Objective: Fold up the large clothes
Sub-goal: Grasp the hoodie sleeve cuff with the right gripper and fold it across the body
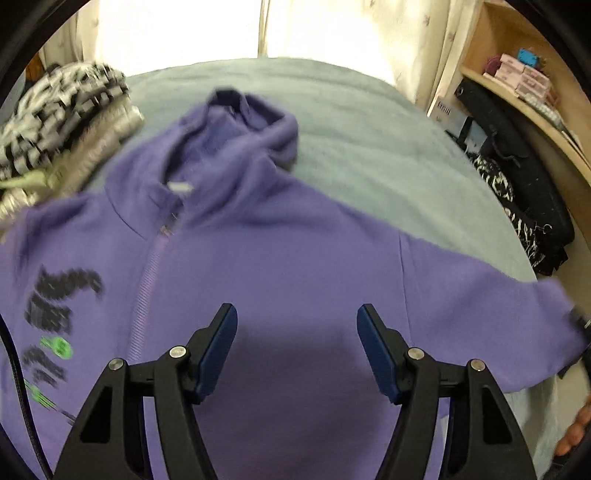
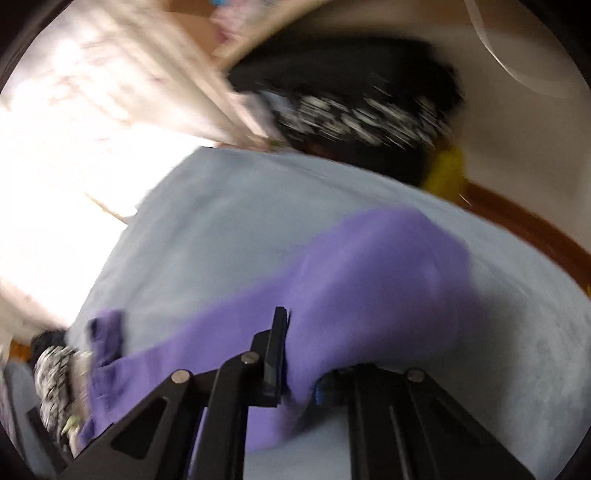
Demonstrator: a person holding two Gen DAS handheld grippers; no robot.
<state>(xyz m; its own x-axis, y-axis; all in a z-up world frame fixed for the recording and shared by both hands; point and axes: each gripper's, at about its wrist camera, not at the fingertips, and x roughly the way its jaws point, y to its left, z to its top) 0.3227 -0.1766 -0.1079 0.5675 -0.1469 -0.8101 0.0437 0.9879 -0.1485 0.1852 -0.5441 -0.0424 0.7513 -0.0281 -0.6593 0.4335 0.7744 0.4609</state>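
A purple zip hoodie lies front up on a grey-blue bed cover, hood toward the far side, black and green print on its left chest. My left gripper is open and empty, hovering above the hoodie's right chest. Its right sleeve stretches to the right edge of the left wrist view. In the blurred right wrist view, my right gripper is shut on that purple sleeve, which drapes between and over the fingers above the bed cover.
A pile of black-and-white and grey clothes sits at the bed's far left. A wooden shelf with boxes and dark bags stands to the right of the bed. Bright curtains are behind.
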